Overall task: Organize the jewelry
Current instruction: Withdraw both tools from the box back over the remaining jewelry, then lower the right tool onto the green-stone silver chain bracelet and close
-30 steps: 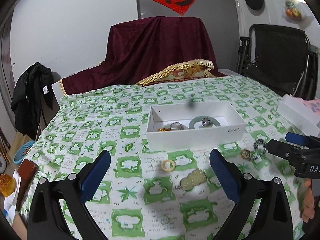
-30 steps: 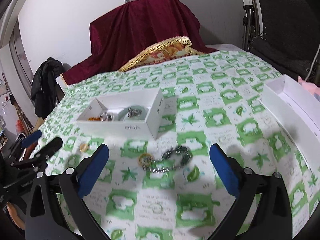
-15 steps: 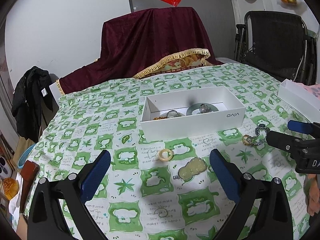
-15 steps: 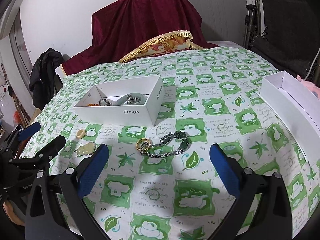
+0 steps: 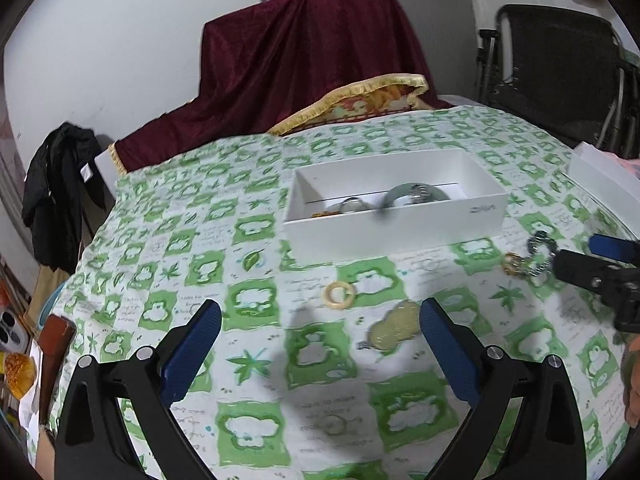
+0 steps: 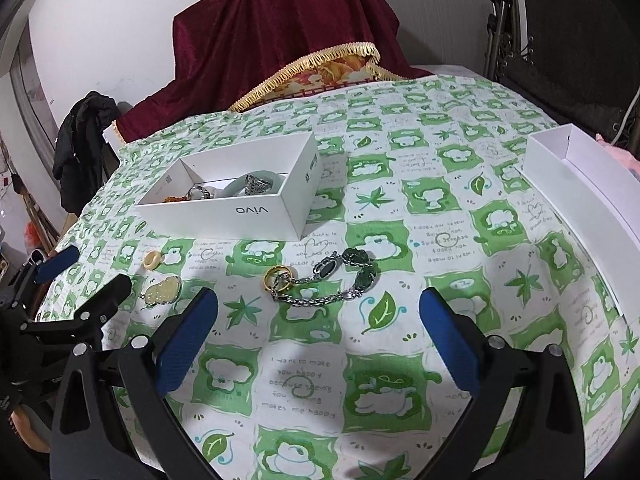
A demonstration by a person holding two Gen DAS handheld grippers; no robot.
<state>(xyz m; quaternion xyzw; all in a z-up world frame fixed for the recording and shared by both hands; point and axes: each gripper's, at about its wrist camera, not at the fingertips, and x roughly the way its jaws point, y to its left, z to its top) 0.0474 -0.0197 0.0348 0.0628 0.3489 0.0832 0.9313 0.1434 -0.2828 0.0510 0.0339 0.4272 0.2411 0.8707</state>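
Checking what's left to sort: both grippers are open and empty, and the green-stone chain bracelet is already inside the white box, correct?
Not quite. The green-stone chain bracelet still lies on the tablecloth in front of the white box, beside a gold ring, as the right wrist view shows. The left gripper and right gripper are indeed open and empty.

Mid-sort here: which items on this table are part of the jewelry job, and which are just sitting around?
Part of the job:
white box with pieces inside
chain bracelet
gold ring
cream ring
pale pendant

Just lying about:
box lid
red cloth
black jacket
black chair
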